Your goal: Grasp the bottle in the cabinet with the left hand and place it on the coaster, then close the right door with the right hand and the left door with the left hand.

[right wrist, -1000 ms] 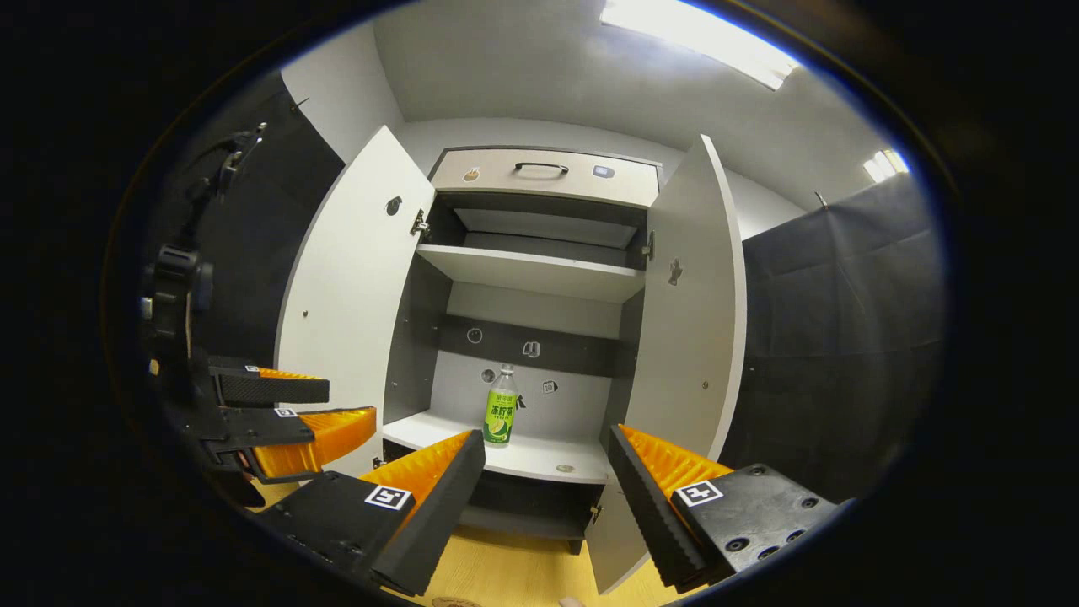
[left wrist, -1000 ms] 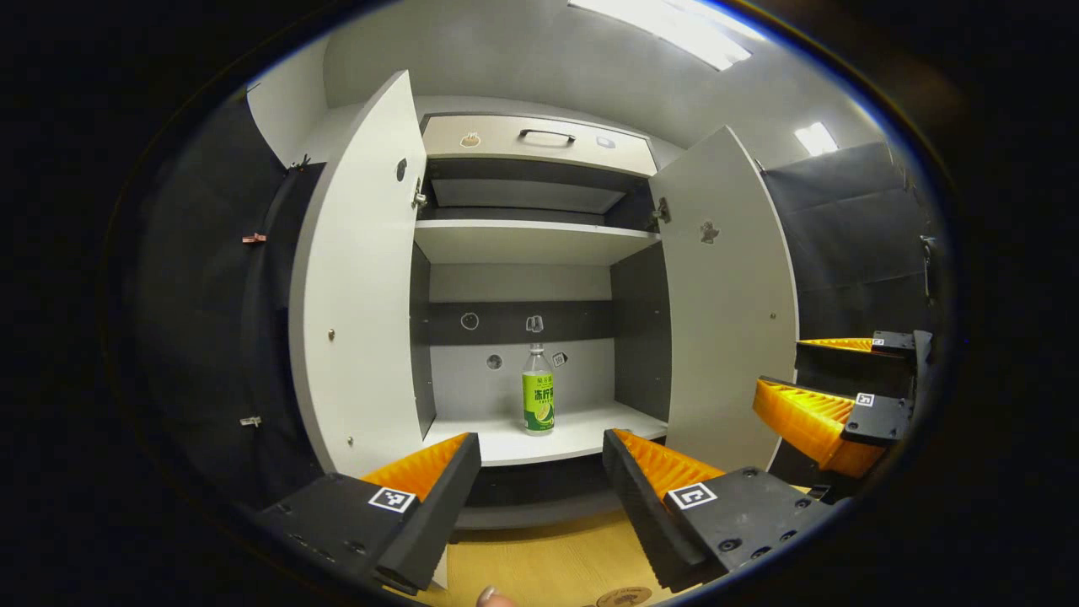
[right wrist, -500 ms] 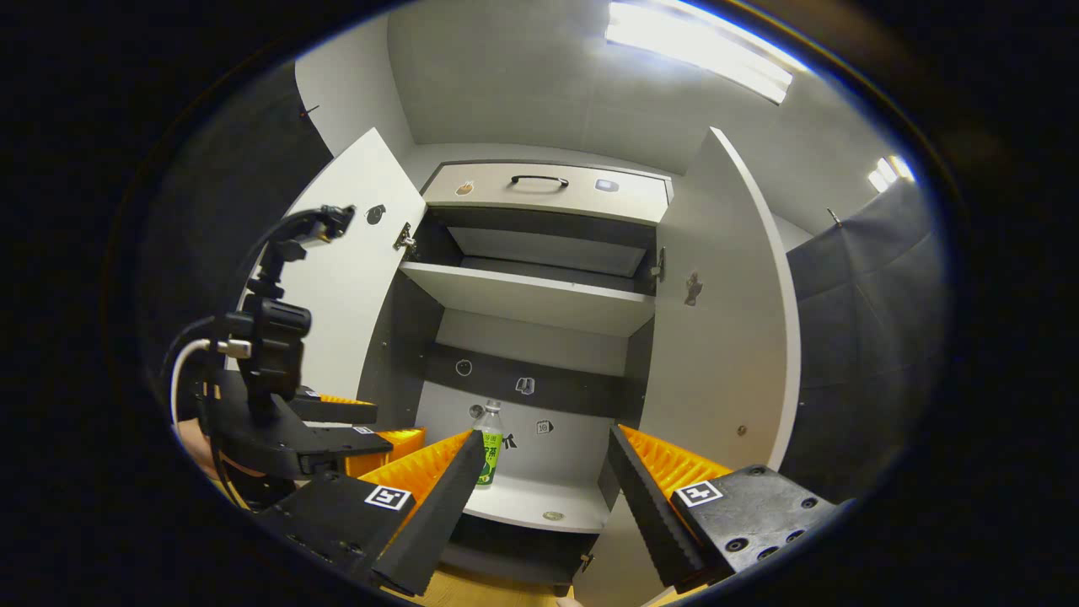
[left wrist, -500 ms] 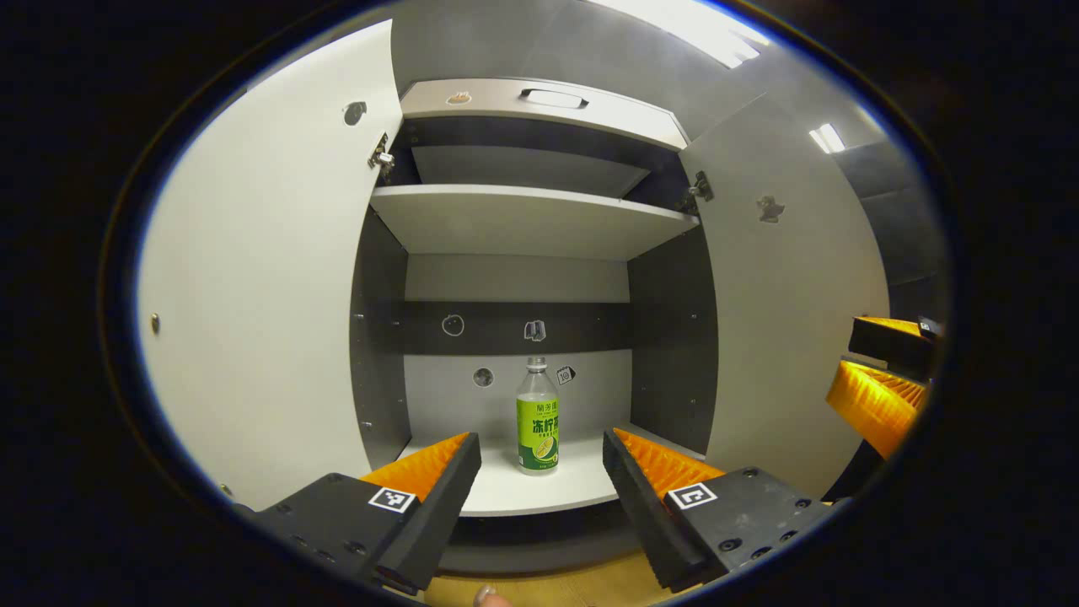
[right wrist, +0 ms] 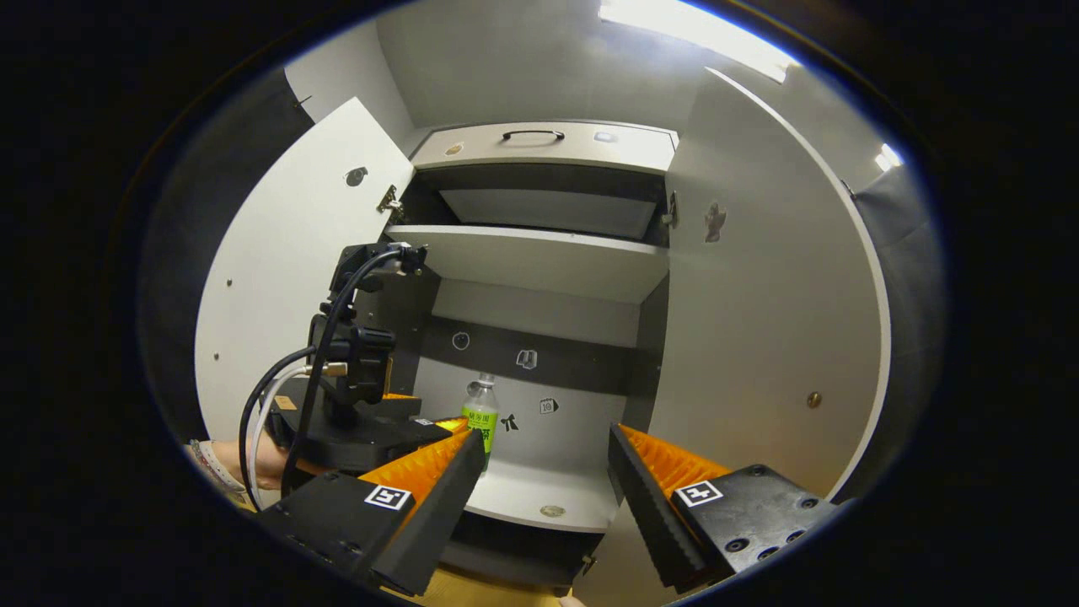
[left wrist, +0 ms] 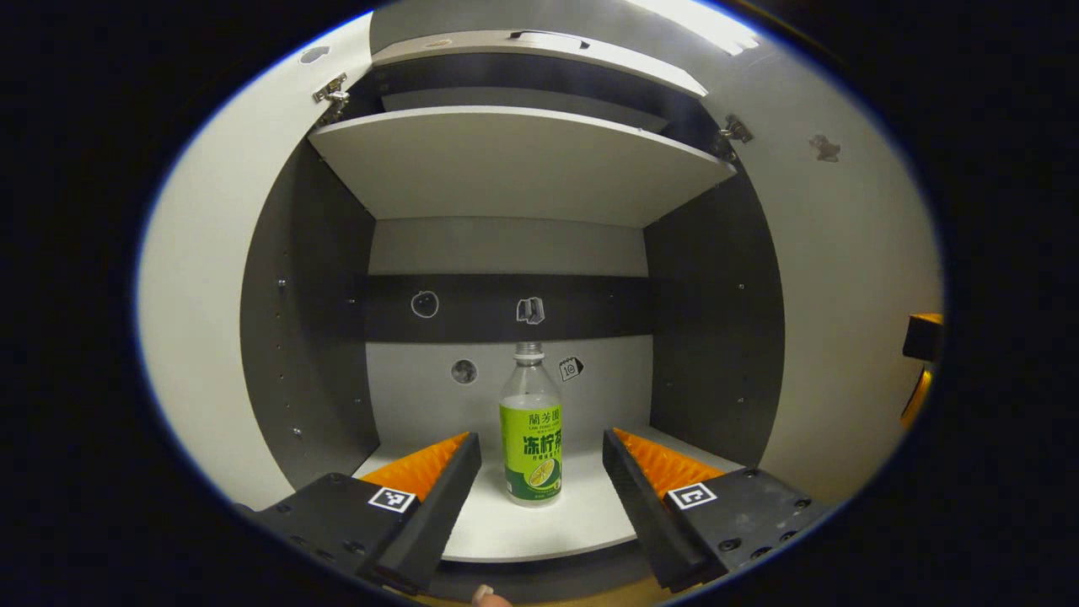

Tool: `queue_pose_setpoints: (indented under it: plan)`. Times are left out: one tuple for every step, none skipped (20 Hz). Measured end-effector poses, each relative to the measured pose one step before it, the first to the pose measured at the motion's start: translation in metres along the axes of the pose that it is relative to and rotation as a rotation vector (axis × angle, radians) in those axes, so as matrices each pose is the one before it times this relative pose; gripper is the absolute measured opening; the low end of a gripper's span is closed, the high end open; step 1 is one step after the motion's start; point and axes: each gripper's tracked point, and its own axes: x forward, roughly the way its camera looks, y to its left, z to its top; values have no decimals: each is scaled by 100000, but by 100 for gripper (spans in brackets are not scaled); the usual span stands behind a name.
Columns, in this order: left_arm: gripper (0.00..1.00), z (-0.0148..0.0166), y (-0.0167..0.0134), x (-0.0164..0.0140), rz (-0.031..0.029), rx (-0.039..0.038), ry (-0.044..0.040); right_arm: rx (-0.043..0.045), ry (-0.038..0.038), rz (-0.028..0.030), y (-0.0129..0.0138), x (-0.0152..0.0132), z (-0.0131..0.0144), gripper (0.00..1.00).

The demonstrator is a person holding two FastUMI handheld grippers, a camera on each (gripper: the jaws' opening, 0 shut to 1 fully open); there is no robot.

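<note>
The left gripper (left wrist: 539,459) points level and straight into the cabinet (left wrist: 725,337), low, just above the front edge of the lower shelf (left wrist: 582,523). Its two fingers stand wide apart and hold nothing. The bottle (left wrist: 530,434) stands upright on that shelf, between the two fingertips as the left gripper view shows it, a little farther in, and neither finger touches it. In the right gripper view the same gripper (right wrist: 426,421) is seen from behind at the left, with a hand (right wrist: 253,459) holding it and cables rising from its camera mount; its tips are close to the bottle (right wrist: 480,413).

The right gripper (right wrist: 546,464) stays outside the cabinet, in front of it and to the right, tilted a little upward. Its fingers are also wide apart and empty. A small part of it shows at the right edge of the left gripper view (left wrist: 923,337).

Count: one bottle, with a green label. Two doors, left door (right wrist: 287,278) and right door (right wrist: 775,320), both open. Two shelves in the cabinet, the lower one and one shelf above (left wrist: 514,160). One drawer (right wrist: 548,147) with one handle on top. One small round thing (right wrist: 553,511) lies on the lower shelf near its front edge; I cannot tell what it is.
</note>
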Motion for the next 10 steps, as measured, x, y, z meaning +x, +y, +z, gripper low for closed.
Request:
queue_pose_setpoints:
  plan:
    - [93,-137,-120,673,438,459,-173,2570,1766,684,154,355,-615,97]
    - [93,-44,165,639,1549,685,-448,2597,1924,1357,398,463,-643,97]
    - [93,-159,144,624,1162,521,-322,1505,1722,866,220,365,-585,98]
    - [93,-101,-23,580,277,123,-119,282,736,224,-122,232,-380,98]
    - [93,-241,-189,575,-808,-31,0,-275,129,-117,-113,404,-140,98]
    - [93,-161,19,462,-185,-16,-228,-8,138,95,-22,373,-168,98]
    - [93,-319,104,541,131,-13,-39,322,252,423,99,336,-122,98]
    - [93,-319,30,565,57,-189,178,365,187,337,139,314,-197,98]
    - [93,-300,34,498,-142,-115,297,149,-70,433,149,351,-61,98]
    - [93,-257,88,453,105,39,294,-86,15,310,103,294,-126,98]
